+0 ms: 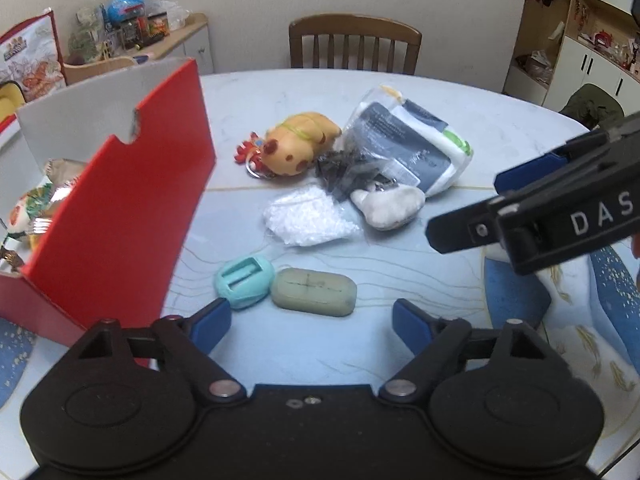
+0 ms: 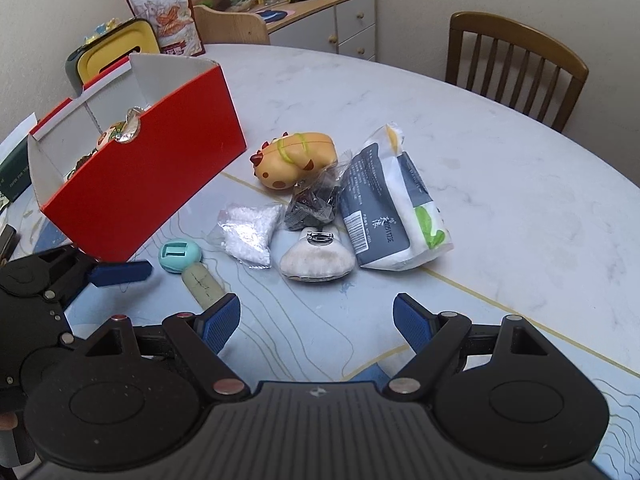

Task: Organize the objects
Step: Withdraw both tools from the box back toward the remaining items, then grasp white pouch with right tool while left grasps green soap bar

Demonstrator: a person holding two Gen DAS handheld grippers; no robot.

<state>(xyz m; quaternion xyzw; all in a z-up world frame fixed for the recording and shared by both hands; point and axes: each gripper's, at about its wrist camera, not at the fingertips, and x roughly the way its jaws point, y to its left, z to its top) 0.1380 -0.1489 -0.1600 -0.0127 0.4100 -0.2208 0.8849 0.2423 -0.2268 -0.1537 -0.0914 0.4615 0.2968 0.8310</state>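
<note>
Hovering low over the table (image 1: 280,92), held the left gripper (image 1: 312,318) with fingers spread apart and nothing between them; held the right gripper (image 2: 316,316) likewise spread and empty, off to the right and near the loose pile. Located the grey-green bar (image 1: 314,292) lying flat just ahead of the left fingertips, one end touching the teal holder (image 1: 244,280), both close beside the red box (image 1: 132,208). Judged the likeliest fault to be a slipped or failed grasp: in the left wrist view, found the bar's long axis running across the finger gap, so closing would probably bear on its rounded ends rather than its flanks. Judged a second fault to be a knock to the teal holder, caused by the left finger descending beside the touching ends. Judged a third to be contact with the box wall during transfer, given its height and nearness. Confirmed the orientation in the right wrist view: one end toward the holder and box, the other toward the right gripper's left finger. Left the dinosaur toy (image 1: 300,144) and tissue pack (image 1: 416,148) well apart, beyond the bar.
</note>
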